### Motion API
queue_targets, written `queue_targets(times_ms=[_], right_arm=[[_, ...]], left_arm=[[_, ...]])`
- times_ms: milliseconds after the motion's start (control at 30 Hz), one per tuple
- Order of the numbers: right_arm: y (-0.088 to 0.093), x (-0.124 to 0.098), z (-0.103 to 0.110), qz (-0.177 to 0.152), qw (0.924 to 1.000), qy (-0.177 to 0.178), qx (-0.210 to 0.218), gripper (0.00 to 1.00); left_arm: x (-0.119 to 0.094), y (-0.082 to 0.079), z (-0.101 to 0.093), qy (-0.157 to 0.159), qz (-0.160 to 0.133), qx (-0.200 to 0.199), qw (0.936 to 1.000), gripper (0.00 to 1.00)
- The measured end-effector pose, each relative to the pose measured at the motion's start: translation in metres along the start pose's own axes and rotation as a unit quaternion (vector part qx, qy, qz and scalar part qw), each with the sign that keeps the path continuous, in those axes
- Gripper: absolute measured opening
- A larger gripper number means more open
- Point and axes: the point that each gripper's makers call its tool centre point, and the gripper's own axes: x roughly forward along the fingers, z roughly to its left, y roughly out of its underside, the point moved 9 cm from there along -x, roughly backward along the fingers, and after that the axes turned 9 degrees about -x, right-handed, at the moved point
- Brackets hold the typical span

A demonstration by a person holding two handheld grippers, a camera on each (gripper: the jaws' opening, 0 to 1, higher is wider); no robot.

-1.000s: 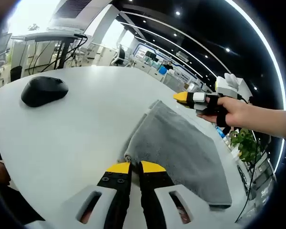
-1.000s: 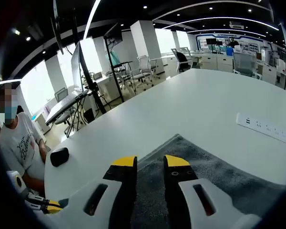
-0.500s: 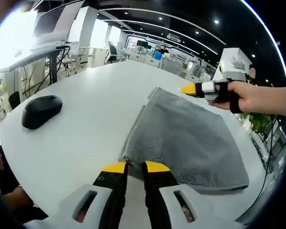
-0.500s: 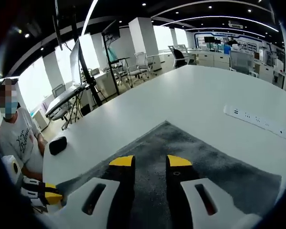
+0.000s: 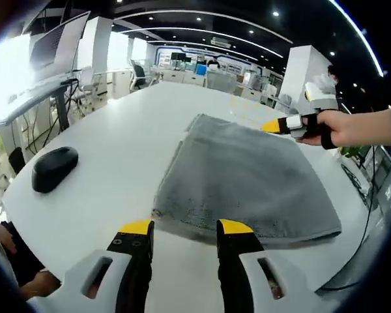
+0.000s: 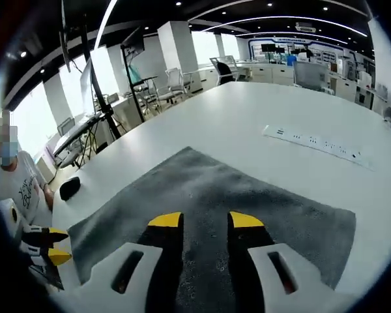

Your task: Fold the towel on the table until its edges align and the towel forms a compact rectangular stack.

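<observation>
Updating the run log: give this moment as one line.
towel: folded, flat on table | left gripper: open, at near edge | right gripper: open, over towel

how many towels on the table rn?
1. A grey towel lies folded flat on the white table, ahead of the left gripper and under the right gripper. Layers underneath can't be counted.

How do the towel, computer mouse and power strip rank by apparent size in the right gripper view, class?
1. towel, by far the largest
2. power strip
3. computer mouse
The power strip and mouse lie farther away, so their true sizes stay unsure.
</observation>
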Motion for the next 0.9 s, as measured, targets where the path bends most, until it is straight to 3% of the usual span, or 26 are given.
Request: queue_targets(times_ms=[100, 133, 233, 333, 367, 433, 500, 667, 733, 800, 900], right_arm=[[0.001, -0.015, -0.008, 0.001, 1.0, 0.007, 0.003, 0.26], [0.001, -0.018, -0.011, 0.001, 0.9999, 0.011, 0.002, 0.26], [0.004, -0.027, -0.024, -0.001, 0.9998, 0.021, 0.005, 0.26], [0.008, -0.04, -0.029, 0.001, 0.9996, 0.027, 0.012, 0.29], [0.011, -0.037, -0.041, 0.003, 0.9993, 0.032, 0.017, 0.32], [0.016, -0.045, -0.045, 0.004, 0.9988, 0.038, 0.032, 0.37], [0.018, -0.047, -0.049, 0.005, 0.9987, 0.04, 0.031, 0.4], [0.028, -0.061, -0.067, 0.02, 0.9981, 0.052, 0.028, 0.44], [0.033, -0.07, -0.072, 0.028, 0.9973, 0.059, 0.034, 0.44], [0.04, -0.071, -0.082, 0.034, 0.9964, 0.064, 0.045, 0.43], [0.048, -0.079, -0.088, 0.045, 0.9957, 0.066, 0.046, 0.42]], left_arm=[[-0.001, -0.003, -0.013, 0.004, -0.005, 0.029, 0.9996, 0.49], [-0.002, -0.008, -0.027, 0.016, -0.011, 0.057, 0.9982, 0.53], [-0.002, -0.011, -0.05, 0.068, -0.012, 0.075, 0.9948, 0.54], [0.0, -0.011, -0.071, 0.11, -0.003, 0.103, 0.9886, 0.57], [0.001, -0.01, -0.079, 0.124, 0.0, 0.112, 0.9859, 0.59], [0.004, -0.006, -0.098, 0.179, 0.016, 0.109, 0.9776, 0.64], [0.005, -0.001, -0.114, 0.213, 0.037, 0.107, 0.9706, 0.66], [0.008, 0.004, -0.147, 0.254, 0.063, 0.166, 0.9507, 0.63], [0.012, 0.005, -0.156, 0.255, 0.066, 0.152, 0.9525, 0.61], [0.013, 0.007, -0.169, 0.264, 0.069, 0.153, 0.9499, 0.61], [0.015, 0.009, -0.18, 0.281, 0.08, 0.176, 0.94, 0.59]])
